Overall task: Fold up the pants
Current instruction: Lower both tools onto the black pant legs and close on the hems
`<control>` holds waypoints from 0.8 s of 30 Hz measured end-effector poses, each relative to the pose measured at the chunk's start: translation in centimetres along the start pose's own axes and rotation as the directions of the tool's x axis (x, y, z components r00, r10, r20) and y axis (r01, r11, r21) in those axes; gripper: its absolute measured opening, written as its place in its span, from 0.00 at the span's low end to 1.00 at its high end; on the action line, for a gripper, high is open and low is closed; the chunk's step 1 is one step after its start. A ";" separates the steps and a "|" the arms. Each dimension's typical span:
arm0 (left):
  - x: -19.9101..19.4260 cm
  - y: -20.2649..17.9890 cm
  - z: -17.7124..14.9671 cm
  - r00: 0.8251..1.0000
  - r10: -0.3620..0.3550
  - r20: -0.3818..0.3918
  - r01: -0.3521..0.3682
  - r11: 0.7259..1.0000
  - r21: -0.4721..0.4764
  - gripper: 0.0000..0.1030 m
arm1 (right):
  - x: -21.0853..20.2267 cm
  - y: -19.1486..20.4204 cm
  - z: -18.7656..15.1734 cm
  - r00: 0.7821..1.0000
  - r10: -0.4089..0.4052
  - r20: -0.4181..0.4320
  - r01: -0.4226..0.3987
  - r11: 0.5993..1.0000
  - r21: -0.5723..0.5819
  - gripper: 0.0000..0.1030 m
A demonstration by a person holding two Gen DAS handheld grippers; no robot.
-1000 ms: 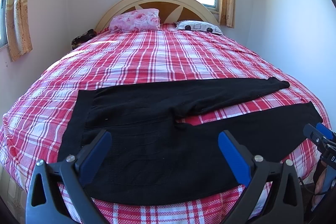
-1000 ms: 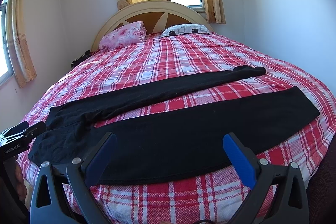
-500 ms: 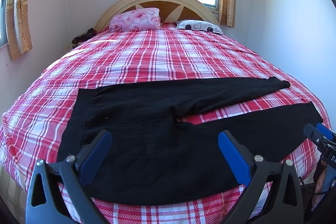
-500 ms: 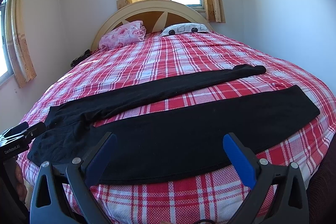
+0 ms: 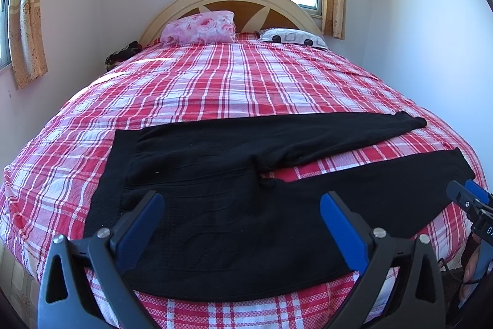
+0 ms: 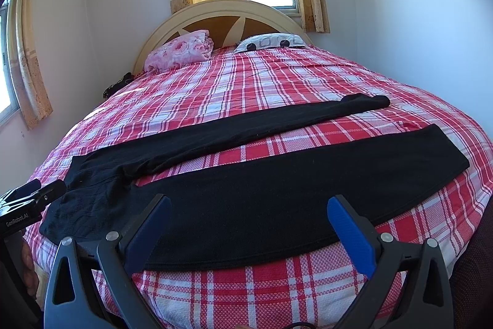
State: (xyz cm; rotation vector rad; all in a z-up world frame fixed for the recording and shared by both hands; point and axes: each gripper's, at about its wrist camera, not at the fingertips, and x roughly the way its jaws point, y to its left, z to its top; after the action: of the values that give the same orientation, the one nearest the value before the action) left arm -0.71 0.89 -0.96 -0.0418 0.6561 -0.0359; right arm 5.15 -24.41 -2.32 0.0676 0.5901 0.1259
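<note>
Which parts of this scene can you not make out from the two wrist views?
- Pants: near hem, left view, hidden behind the left gripper.
- Dark bundle by the headboard, both views: too small to identify.
- Right gripper: handle cut off by the bottom edge, right view.
- Bed: near side, cut off below.

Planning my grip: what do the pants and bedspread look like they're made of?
Pants: matte black, probably soft knit; faint ribbing near the waist, lies limp and flat. Bedspread: red-and-white plaid, apparently woven cotton; waffle-like texture shows up close.

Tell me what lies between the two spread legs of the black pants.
Only bare red plaid bedspread, a wedge widening toward the cuffs of the pants; clearest in the right wrist view.
</note>
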 end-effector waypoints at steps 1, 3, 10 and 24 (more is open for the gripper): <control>0.2 0.1 0.0 1.000 0.007 -0.004 -0.007 1.000 0.008 1.00 | 0.2 -0.1 0.1 1.000 0.006 -0.003 -0.006 1.000 -0.001 0.99; 0.9 0.7 0.2 0.999 0.041 -0.008 -0.041 0.999 0.031 1.00 | 0.6 -0.7 0.7 0.999 0.036 -0.014 -0.037 0.999 -0.004 0.99; 5.1 7.8 1.9 0.984 0.168 -0.062 -0.166 0.985 0.035 1.00 | 2.1 -5.0 4.2 1.000 -0.030 0.004 0.031 0.999 -0.019 0.99; 17.9 18.8 7.0 0.939 0.189 -0.289 -0.210 0.977 -0.042 0.78 | 8.6 -13.6 9.9 0.991 -0.091 -0.101 0.095 0.995 0.042 0.99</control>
State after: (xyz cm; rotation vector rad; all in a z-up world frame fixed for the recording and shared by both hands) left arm 18.12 18.98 -7.29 -0.0396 0.9463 0.1814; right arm 19.08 -37.02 -0.20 0.0794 0.6946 0.0249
